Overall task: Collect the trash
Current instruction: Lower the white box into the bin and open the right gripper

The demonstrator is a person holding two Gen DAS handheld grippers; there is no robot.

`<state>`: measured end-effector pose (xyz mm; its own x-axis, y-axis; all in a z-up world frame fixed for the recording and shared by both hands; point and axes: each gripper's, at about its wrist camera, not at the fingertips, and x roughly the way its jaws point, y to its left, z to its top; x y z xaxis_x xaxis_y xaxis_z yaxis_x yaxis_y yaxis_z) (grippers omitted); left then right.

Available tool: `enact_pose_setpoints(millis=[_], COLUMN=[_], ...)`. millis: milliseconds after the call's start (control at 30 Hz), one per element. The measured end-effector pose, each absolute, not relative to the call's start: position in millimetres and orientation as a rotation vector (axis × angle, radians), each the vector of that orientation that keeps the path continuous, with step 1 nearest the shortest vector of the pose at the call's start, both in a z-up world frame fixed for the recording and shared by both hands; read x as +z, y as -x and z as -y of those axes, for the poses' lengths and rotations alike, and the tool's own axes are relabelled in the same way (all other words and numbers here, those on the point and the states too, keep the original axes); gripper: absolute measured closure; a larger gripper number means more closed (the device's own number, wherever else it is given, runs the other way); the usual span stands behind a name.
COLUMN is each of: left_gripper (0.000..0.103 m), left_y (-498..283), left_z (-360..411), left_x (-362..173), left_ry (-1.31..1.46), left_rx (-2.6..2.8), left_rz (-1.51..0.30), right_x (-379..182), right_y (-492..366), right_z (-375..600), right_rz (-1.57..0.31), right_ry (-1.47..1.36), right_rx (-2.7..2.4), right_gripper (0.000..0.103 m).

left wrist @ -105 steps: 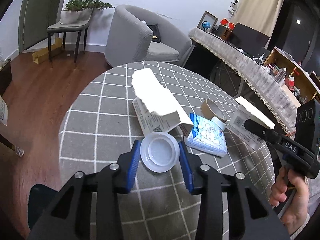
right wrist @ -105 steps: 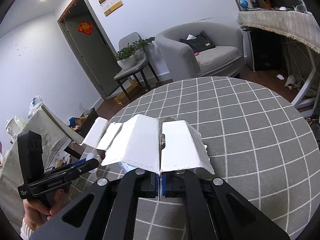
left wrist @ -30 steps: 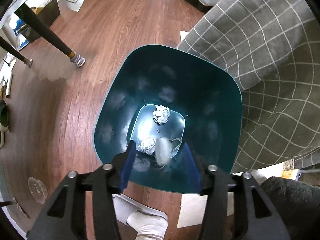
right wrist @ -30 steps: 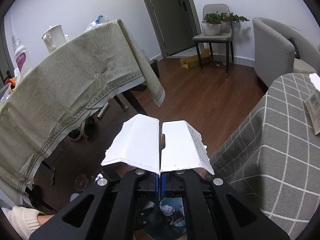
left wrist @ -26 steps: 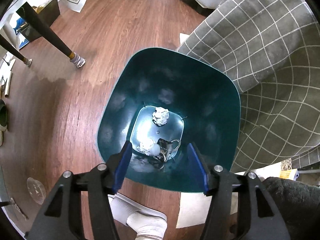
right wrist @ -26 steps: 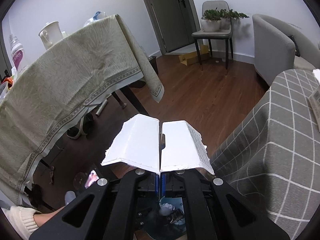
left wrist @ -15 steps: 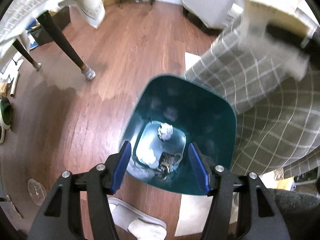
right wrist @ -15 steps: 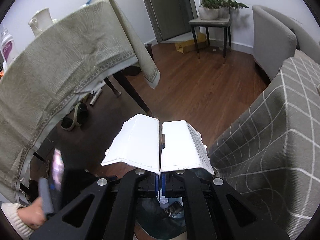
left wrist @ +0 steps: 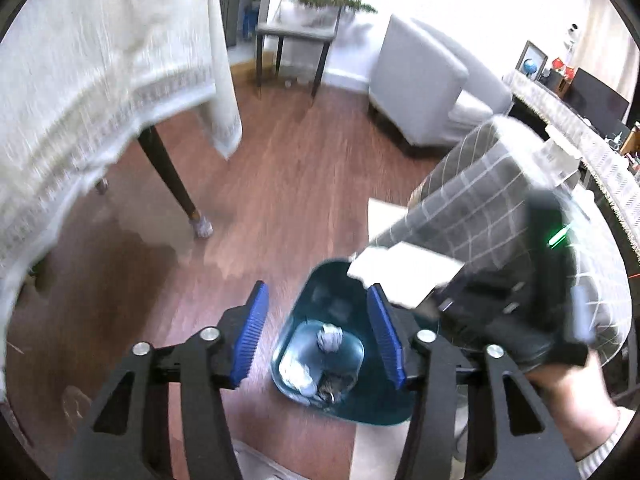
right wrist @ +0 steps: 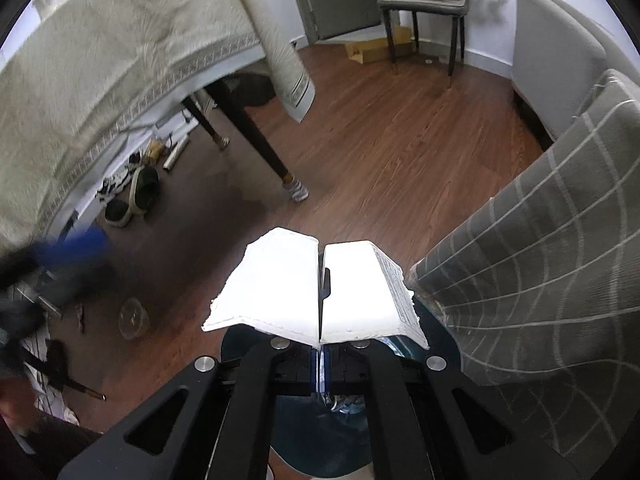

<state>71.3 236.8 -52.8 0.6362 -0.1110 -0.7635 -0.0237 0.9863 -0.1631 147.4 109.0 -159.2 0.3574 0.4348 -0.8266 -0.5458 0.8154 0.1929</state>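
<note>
A teal bin [left wrist: 384,396] stands on the wood floor beside the checked table; crumpled paper [left wrist: 330,338] and other scraps lie at its bottom. High above it my left gripper [left wrist: 316,328] holds nothing, its jaws closing with a wide gap between the blue pads [left wrist: 250,334]. My right gripper [right wrist: 322,368] is shut on a torn white cardboard piece [right wrist: 288,286], which spreads to both sides of the fingers over the bin [right wrist: 320,432]. In the left wrist view the same cardboard [left wrist: 404,272] hangs over the bin's far rim, held by the blurred right gripper [left wrist: 444,304].
The grey checked tablecloth [right wrist: 540,280] hangs down just right of the bin. A table under a pale cloth [right wrist: 100,80] stands to the left, its dark leg [right wrist: 256,140] on the floor. A grey armchair [left wrist: 424,92] and a chair with a plant [left wrist: 304,20] sit further back.
My left gripper has risen away from the bin and tilted up, so more of the room shows. The right gripper has come down over the bin with the cardboard.
</note>
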Motion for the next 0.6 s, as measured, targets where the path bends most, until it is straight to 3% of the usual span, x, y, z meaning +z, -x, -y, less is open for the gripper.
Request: enact_pose_setpoints(millis=[333,600], left_gripper=[0.059,0.062], left_y=[-62,-58], left_z=[-228,-229], left_x=[5,18], left_ry=[0.151,0.167], left_rx=[-0.092,-0.085], left_rz=[-0.751,-0.731], right_x=[-201,-228], right_y=[-140,-133], right_z=[-124,-125], right_rz=[-1.126,-1.204], right_ry=[0.220,0.283], right_rx=[0.626,0.617], right_gripper=[0.101,0.101])
